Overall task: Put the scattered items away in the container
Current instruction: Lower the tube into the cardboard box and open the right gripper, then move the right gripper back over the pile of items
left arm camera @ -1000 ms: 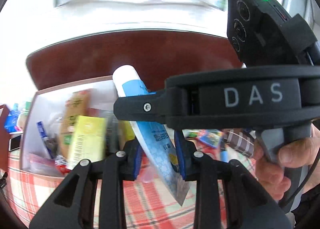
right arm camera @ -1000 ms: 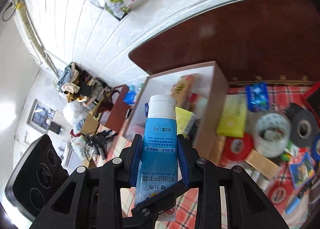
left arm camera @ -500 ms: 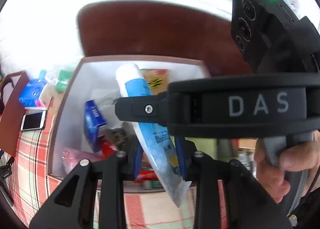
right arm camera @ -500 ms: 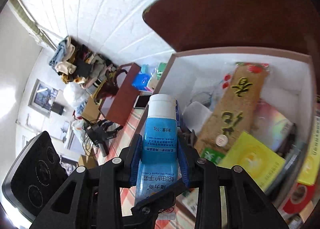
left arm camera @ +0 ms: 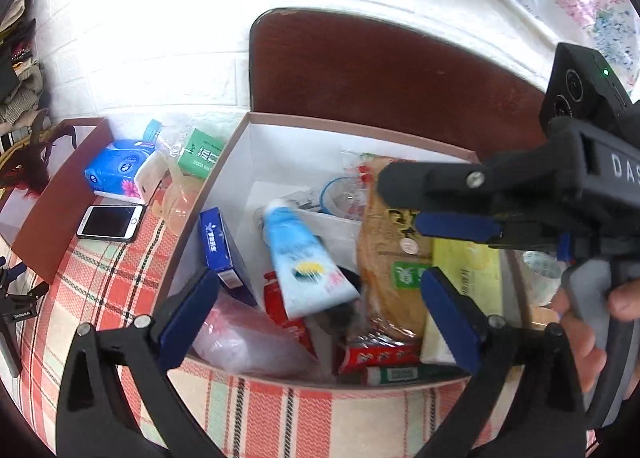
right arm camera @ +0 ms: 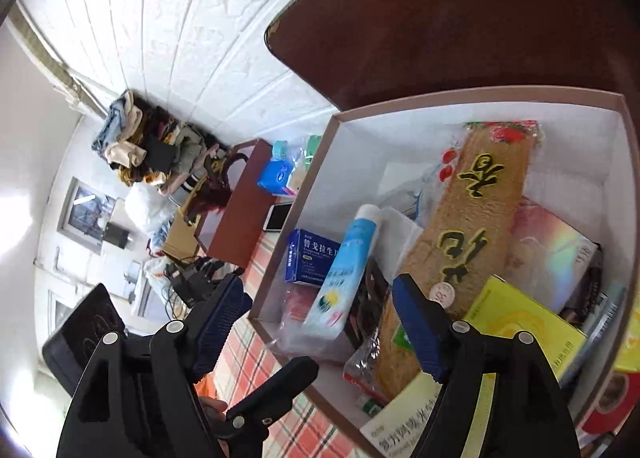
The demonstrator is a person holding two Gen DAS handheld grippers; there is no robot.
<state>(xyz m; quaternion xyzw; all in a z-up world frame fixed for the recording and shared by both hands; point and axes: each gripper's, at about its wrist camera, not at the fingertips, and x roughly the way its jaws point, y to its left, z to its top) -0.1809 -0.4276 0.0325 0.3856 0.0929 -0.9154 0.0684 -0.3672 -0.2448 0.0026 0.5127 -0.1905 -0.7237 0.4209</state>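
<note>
Spreading wide over the near rim of the box point(left arm camera: 240, 130), the left tool point(left arm camera: 316, 322) has just been opening and nothing sits between its blue pads; the right tool point(right arm camera: 320, 322) has likewise just been opening and stands parted, also with nothing between its pads. In the left wrist view the right tool point(left arm camera: 452, 226) reaches in from the right above the box, a person's hand point(left arm camera: 584, 322) gripping its handle. Both hover above a red-and-cream checked cloth point(left arm camera: 280, 418) that covers the worktop.

Just past the pads, the blue hand cream tube point(left arm camera: 300, 258) lies loose inside the box, white cap towards the far wall, flat tail towards the near rim, resting on a red packet point(left arm camera: 280, 306) and other clutter. In the right wrist view the tube point(right arm camera: 348, 258) slopes the same way. Left of it, against the box's left wall, stands a dark blue carton point(left arm camera: 218, 246). Right of the tube lies a long brown snack pack point(left arm camera: 392, 258), and beyond that a yellow box point(left arm camera: 468, 274).

Farther off, outside the left wall, a white phone point(left arm camera: 110, 221) lies on the cloth, with a blue tissue pack point(left arm camera: 118, 172) and a green-labelled bottle point(left arm camera: 200, 156) behind it. A dark red headboard point(left arm camera: 380, 74) rises behind the box
</note>
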